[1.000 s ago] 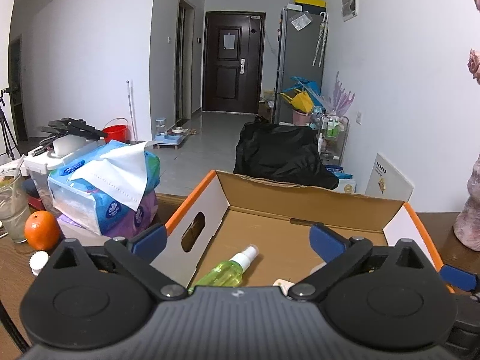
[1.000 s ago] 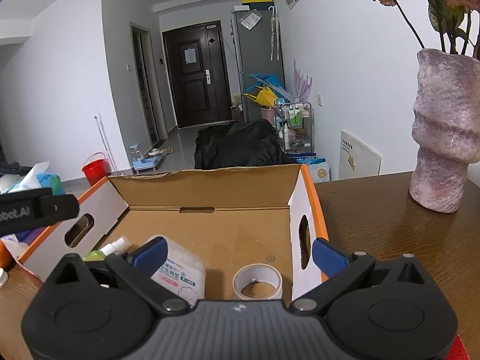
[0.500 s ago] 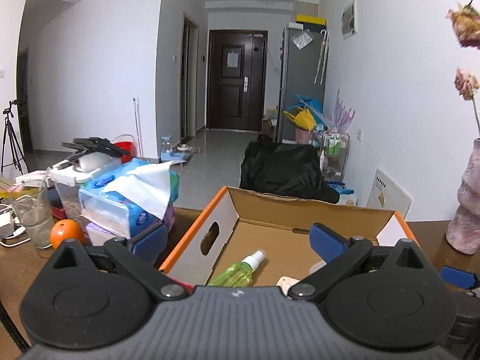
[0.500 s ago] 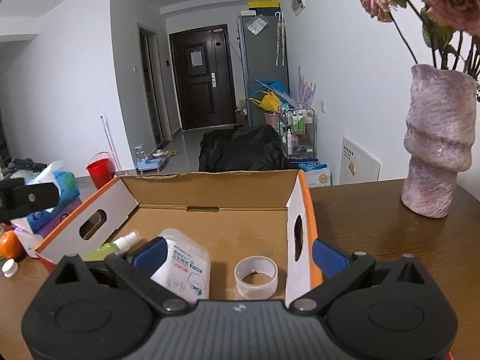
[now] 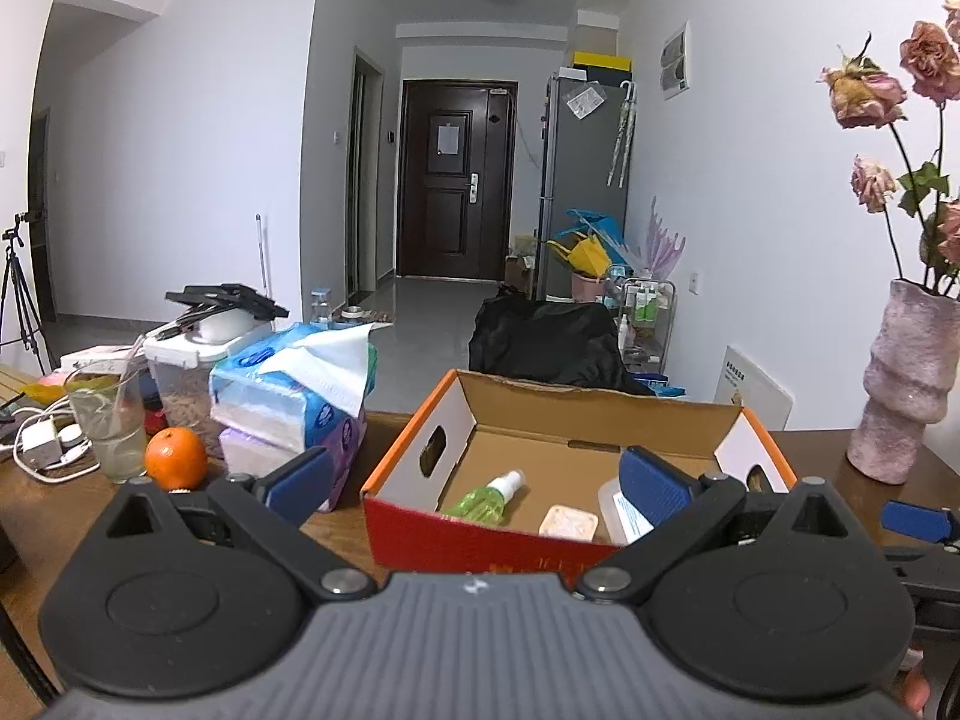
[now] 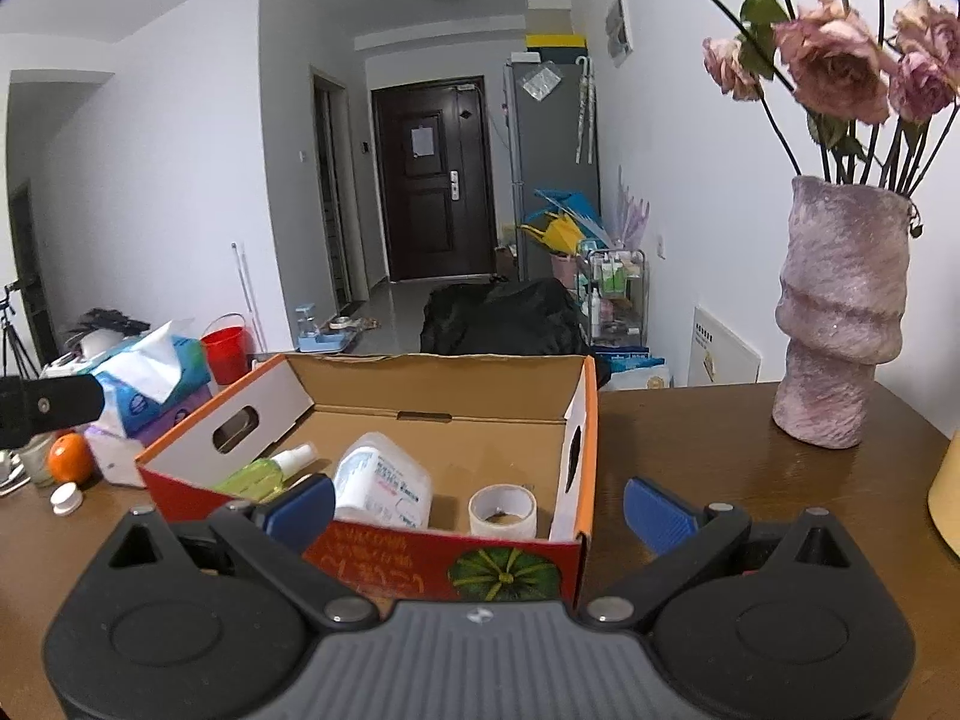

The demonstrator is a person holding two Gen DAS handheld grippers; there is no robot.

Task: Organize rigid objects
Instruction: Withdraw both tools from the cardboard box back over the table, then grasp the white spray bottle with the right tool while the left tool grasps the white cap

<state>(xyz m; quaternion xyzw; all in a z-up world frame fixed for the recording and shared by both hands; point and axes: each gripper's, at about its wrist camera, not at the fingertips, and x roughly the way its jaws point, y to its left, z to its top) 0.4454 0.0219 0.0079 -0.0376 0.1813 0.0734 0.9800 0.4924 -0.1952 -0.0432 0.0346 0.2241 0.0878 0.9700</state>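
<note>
An open cardboard box (image 5: 408, 504) (image 6: 372, 558) with orange rims and a red front stands on the brown table. Inside lie a green spray bottle (image 5: 487, 495) (image 6: 264, 471), a clear white-labelled container (image 6: 384, 483) (image 5: 618, 510), a tape roll (image 6: 503, 510) and a small pale square item (image 5: 568, 523). My left gripper (image 5: 477, 483) is open in front of the box, holding nothing. My right gripper (image 6: 477, 510) is open too, just short of the box's front wall. The right gripper's blue tip (image 5: 918, 521) shows in the left wrist view.
Left of the box sit tissue packs (image 5: 300, 396), an orange (image 5: 176, 457), a glass (image 5: 108, 420), a white cap (image 6: 65, 498) and cables (image 5: 42, 444). A purple vase (image 6: 840, 312) with dried roses stands at the right, near a yellow object (image 6: 947, 498).
Both grippers have pulled back and up from over the box, so its red front wall now shows. Both stay open and hold nothing.
</note>
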